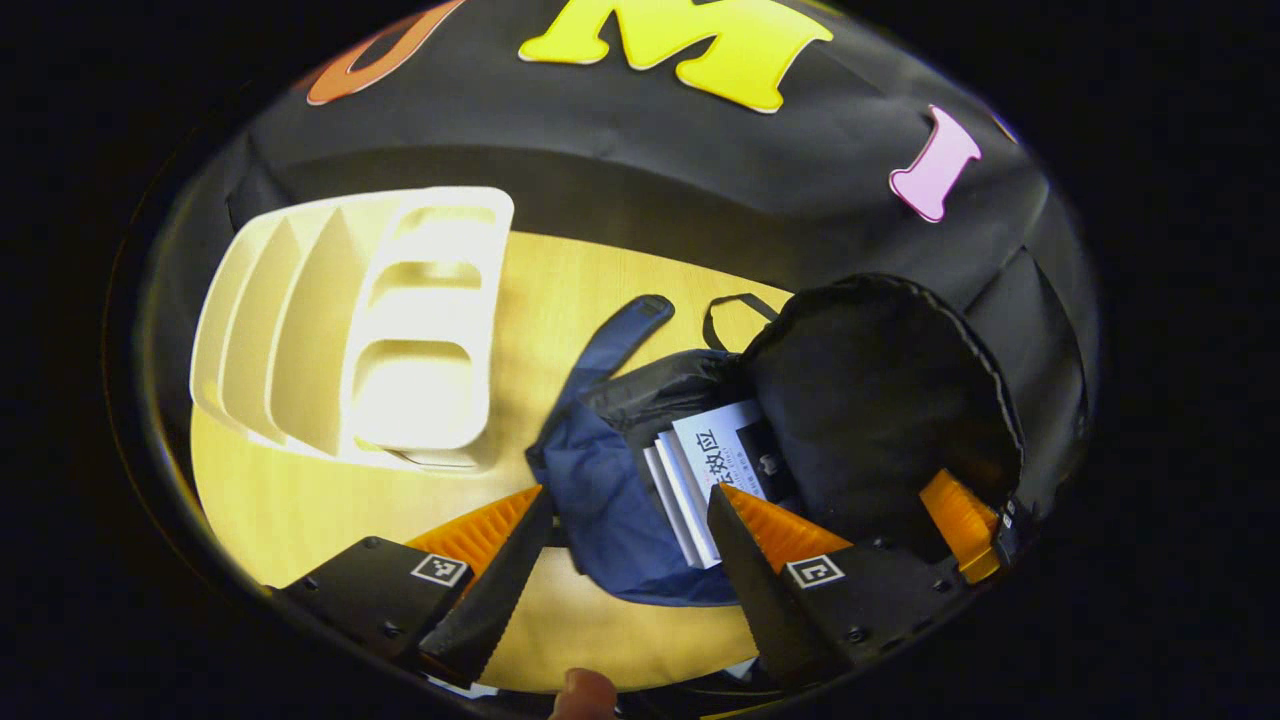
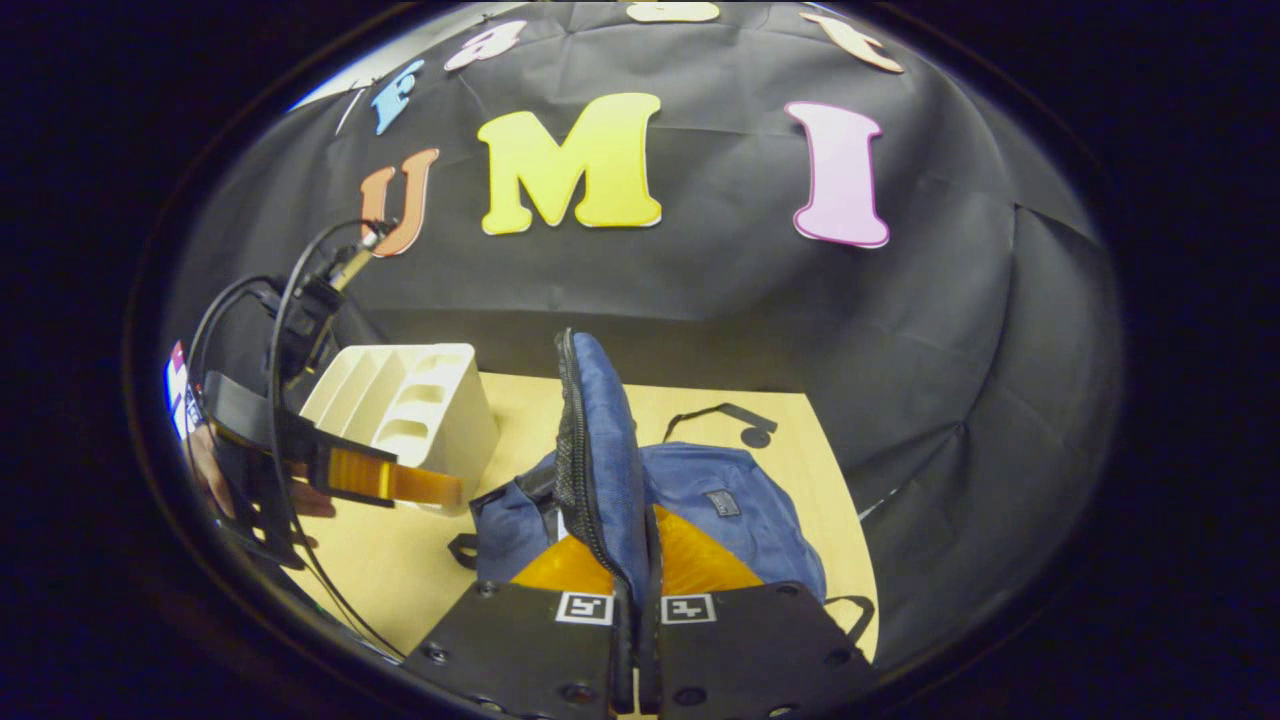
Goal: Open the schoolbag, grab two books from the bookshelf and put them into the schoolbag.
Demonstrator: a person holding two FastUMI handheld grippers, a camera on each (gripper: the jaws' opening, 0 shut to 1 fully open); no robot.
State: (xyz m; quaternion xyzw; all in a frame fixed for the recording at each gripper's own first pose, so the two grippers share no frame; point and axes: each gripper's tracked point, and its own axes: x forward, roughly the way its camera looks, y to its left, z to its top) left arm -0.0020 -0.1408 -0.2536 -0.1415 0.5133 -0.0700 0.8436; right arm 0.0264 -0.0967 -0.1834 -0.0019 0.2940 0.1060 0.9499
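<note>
The blue schoolbag point(image 1: 600, 500) lies open on the wooden table point(image 1: 300, 510). Its flap point(image 2: 595, 440) stands upright, black lining point(image 1: 880, 400) facing the left gripper view. My right gripper point(image 2: 635, 560) is shut on that flap's zippered edge; one of its orange fingers point(image 1: 962, 522) shows at the lining's lower right. White books point(image 1: 705, 465) lie stacked inside the bag's mouth. My left gripper point(image 1: 625, 540) hovers open just above the bag and books, holding nothing. In the right gripper view it point(image 2: 400, 485) sits left of the bag, in front of the shelf.
The white bookshelf point(image 1: 400, 330) point(image 2: 410, 400) stands at the table's left with its slots bare. A blue shoulder strap point(image 1: 620, 335) and a black loop point(image 1: 735, 305) trail behind the bag. A hand and cables point(image 2: 275, 330) are at the far left.
</note>
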